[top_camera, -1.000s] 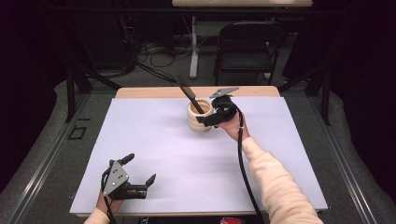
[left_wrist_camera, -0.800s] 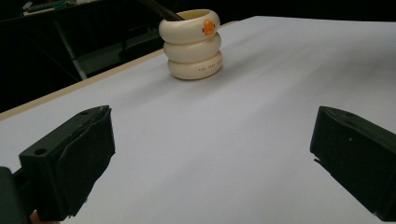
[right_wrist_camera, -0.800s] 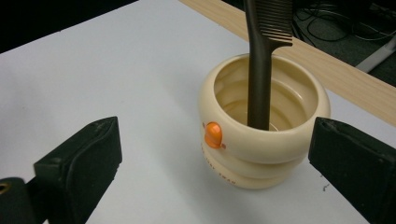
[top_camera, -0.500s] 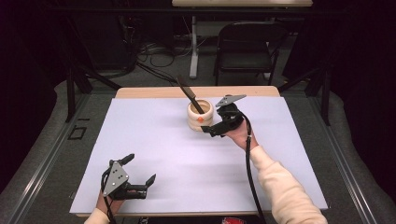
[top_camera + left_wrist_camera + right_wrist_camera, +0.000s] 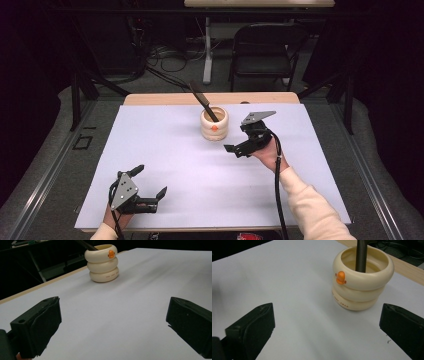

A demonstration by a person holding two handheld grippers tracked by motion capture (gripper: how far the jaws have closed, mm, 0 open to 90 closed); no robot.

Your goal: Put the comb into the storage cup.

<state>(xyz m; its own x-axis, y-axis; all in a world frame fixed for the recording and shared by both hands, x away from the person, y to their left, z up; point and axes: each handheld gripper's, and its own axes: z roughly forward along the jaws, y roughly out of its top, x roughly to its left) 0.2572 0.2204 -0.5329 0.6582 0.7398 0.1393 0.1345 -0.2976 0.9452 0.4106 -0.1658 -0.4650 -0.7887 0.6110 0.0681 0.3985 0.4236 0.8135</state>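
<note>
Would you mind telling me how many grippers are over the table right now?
2: the left gripper at the near left edge, the right gripper just right of the cream holder.

dark room; black folding chair behind table; cables on grey floor.

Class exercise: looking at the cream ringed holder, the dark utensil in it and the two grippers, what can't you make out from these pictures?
- Dark utensil: its lower end is hidden inside the cream holder in the high view; both gripper views cut its top off.
- Small print on the holder: too small and blurred in both gripper views.
- Left hand: largely covered by the left gripper in the high view.
</note>
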